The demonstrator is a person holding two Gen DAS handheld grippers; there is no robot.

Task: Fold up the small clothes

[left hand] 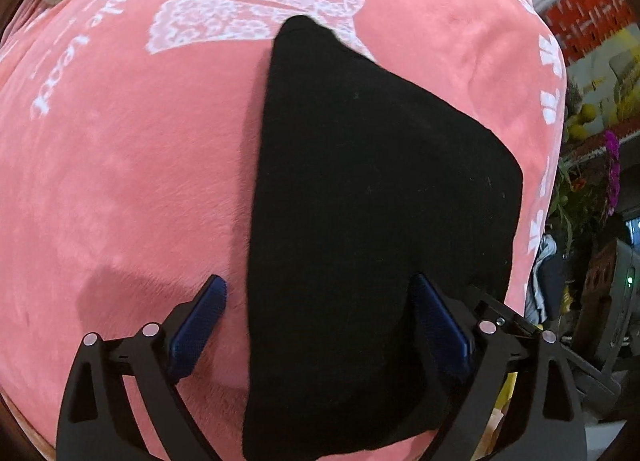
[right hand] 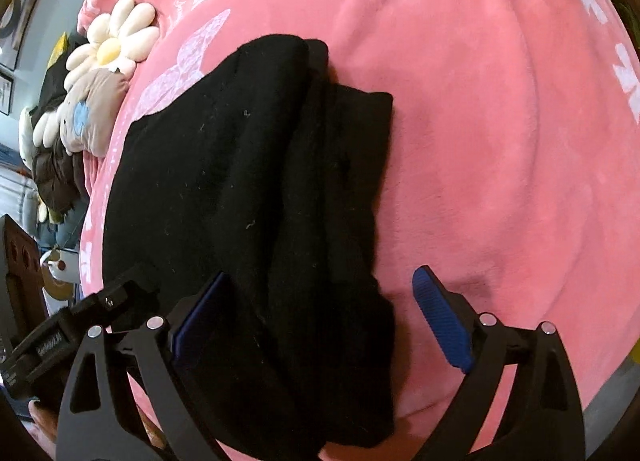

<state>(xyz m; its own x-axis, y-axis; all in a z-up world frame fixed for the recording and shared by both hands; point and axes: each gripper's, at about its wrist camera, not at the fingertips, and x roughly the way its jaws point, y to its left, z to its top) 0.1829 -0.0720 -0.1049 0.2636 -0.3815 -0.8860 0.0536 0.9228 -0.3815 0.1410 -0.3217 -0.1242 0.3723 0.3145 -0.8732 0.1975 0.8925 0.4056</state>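
In the left wrist view, the left gripper (left hand: 318,303) points steeply down over a pink fleece blanket (left hand: 120,181) printed with white lace butterflies and white lettering. Its jaws stand wide apart, and neither blue pad (left hand: 200,321) presses on anything. A folded black garment (left hand: 372,201) lies flat on the blanket, running from between the jaws up toward a narrow corner near a white butterfly print (left hand: 240,9). The left edge of the garment passes between the two fingers; the left finger sits over bare blanket, the right finger over the black cloth. At the right margin, beyond the blanket's edge, purple flowers (left hand: 612,165) and a cluttered room show, blurred.

In the right wrist view, the right gripper (right hand: 324,297) also points downward with its jaws spread wide, gripping nothing. The same black garment (right hand: 240,181) lies on the pink blanket (right hand: 500,141), folded into overlapping layers, its right edge falling between the fingers. The left finger is over the cloth, the right finger over bare blanket. Part of the other gripper's black frame shows at the lower left. A daisy-shaped cushion (right hand: 116,41) rests at the blanket's far left edge, with other soft items heaped beside it.
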